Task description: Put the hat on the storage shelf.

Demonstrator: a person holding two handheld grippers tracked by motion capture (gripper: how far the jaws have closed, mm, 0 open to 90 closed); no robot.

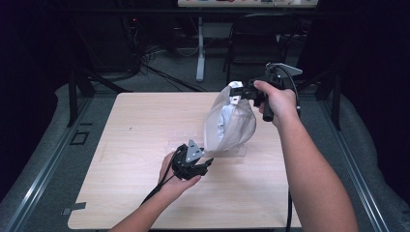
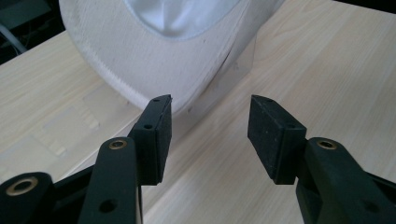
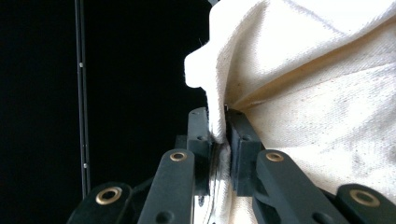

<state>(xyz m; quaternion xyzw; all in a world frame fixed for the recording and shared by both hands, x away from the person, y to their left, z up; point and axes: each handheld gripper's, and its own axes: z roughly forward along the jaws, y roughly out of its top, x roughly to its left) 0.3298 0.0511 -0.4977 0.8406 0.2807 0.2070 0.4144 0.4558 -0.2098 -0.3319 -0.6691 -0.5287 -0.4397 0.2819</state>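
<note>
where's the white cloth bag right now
In the high view the cloth bag hangs right of centre over the table, from the right tongs, just beyond the open left tongs.

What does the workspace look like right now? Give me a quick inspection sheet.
Surface: pale wooden table, with a faint clear sheet lying under the hat.
Job's things: white hat, lifted by one edge, its low end near the table.
Clutter: nothing seen.
Grippers: right gripper is shut on the hat's edge, held high; left gripper is open, jaws apart with nothing between them, just short of the hat's brim.
Cables: a black cable trails from the left gripper along the forearm; another hangs below the right arm at the table's near edge.
Surroundings: dark room, grey floor, a chair and a desk leg behind the table.
</note>
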